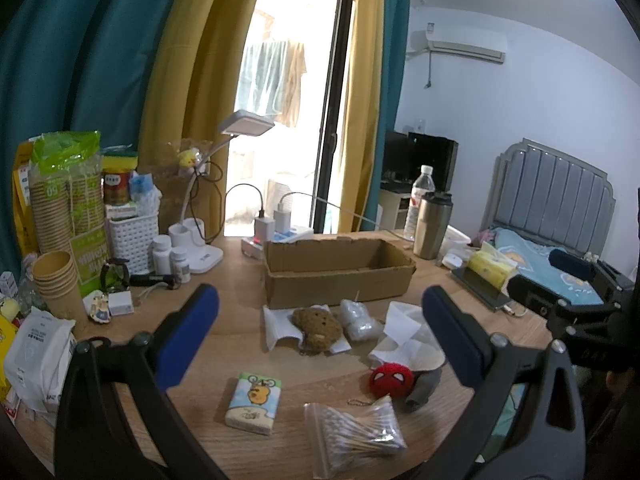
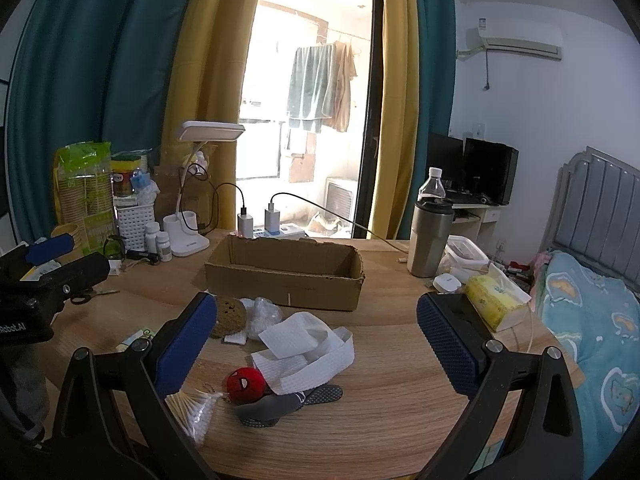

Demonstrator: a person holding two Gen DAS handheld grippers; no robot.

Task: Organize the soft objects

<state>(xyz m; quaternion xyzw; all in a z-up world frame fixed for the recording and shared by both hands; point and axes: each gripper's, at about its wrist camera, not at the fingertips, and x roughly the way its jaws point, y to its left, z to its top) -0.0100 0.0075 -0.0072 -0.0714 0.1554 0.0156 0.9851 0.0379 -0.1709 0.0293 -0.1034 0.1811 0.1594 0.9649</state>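
both claws, left [image 1: 320,328] and right [image 2: 316,340], wide open, empty

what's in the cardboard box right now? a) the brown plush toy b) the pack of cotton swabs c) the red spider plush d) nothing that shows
D: the cardboard box shows only bare inner walls, though its floor is partly hidden. The brown plush toy, red spider plush and cotton swabs all lie on the table in front of it.
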